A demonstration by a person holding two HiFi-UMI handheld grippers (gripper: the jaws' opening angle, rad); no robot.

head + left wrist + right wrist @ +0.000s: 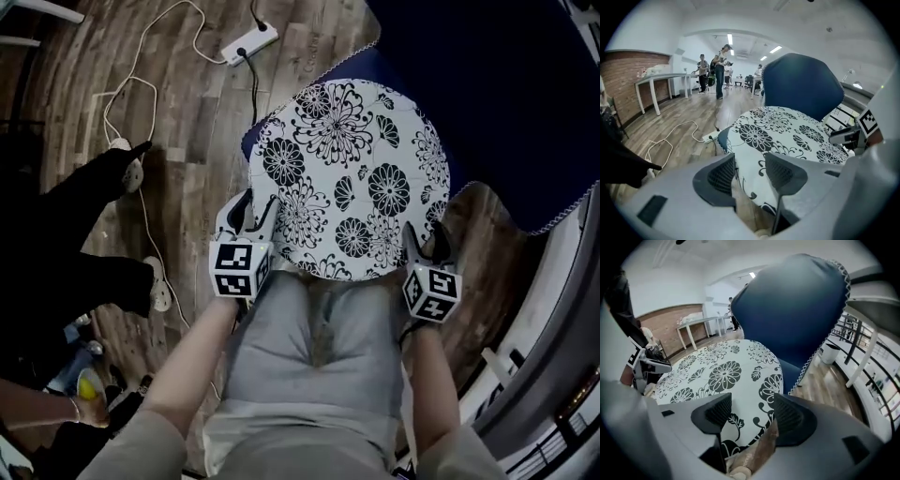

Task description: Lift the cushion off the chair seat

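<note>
A round white cushion [352,178] with black flower print lies on the seat of a blue chair [487,94]. My left gripper [253,214] is at the cushion's near-left edge and my right gripper [427,242] is at its near-right edge. In the left gripper view the jaws [752,171] stand apart, with the cushion [787,131] rim lying in the gap and the pads clear of it. The right gripper view shows the same: jaws [751,416] apart over the cushion [717,376] edge, with no pad pressing. Each gripper is open.
A white power strip [249,43] and a looping white cable [131,89] lie on the wooden floor to the left. A person's dark legs [84,197] stand at far left. The blue backrest [787,310] rises behind the cushion. A railing [862,357] runs along the right.
</note>
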